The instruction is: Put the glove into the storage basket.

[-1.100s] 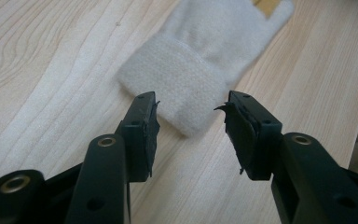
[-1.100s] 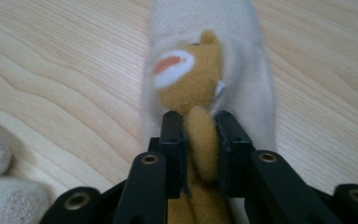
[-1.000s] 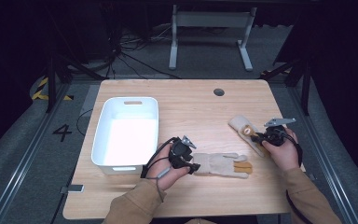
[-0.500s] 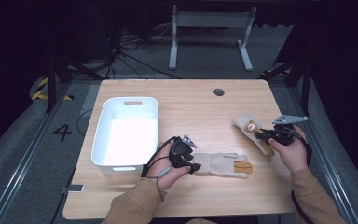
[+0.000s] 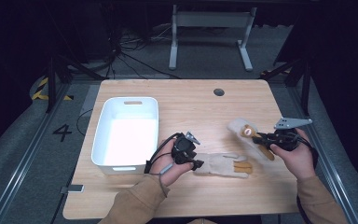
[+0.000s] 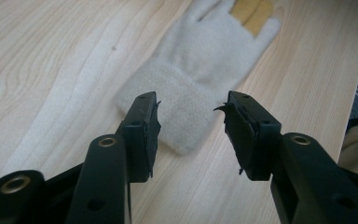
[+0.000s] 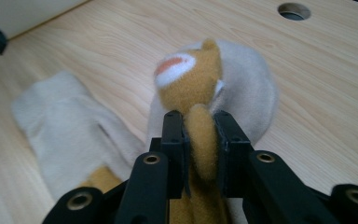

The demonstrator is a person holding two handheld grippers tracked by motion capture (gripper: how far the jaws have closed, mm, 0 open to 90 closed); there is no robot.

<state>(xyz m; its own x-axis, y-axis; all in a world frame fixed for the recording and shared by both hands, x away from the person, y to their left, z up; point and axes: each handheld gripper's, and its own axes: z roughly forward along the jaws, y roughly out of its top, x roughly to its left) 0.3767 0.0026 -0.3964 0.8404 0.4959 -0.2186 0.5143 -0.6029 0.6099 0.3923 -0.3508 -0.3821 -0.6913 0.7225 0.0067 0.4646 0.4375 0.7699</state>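
Right gripper view first: my right gripper (image 7: 200, 135) is clamped on a tan plush finger of the bear glove (image 7: 200, 88), both pads pressing the fabric from either side. Bear's face patch sits just past the jaw tips, the cream cuff part behind it, the table's round cable hole (image 7: 294, 10) far beyond. In the high view the right gripper (image 5: 261, 139) is at the table's right side with the bear glove (image 5: 244, 131) hanging off its tips, toward the table's middle, my hand (image 5: 294, 156) behind it.

Left gripper view: my left gripper (image 6: 191, 126) is released, jaws apart with a clear gap, nothing pinched. The cream glove (image 6: 205, 70) lies flat on the wood, its fleecy cuff between and just ahead of the 2 jaw tips, tan fingertips pointing away. I can't tell if the pads brush the cuff. High view puts the left gripper (image 5: 196, 164) at the cuff end of that glove (image 5: 223, 164), near the front edge.

The 2 gloves lie close, apart. White bin (image 5: 103, 140) sits left of my left hand, on the wooden table (image 5: 191, 102).
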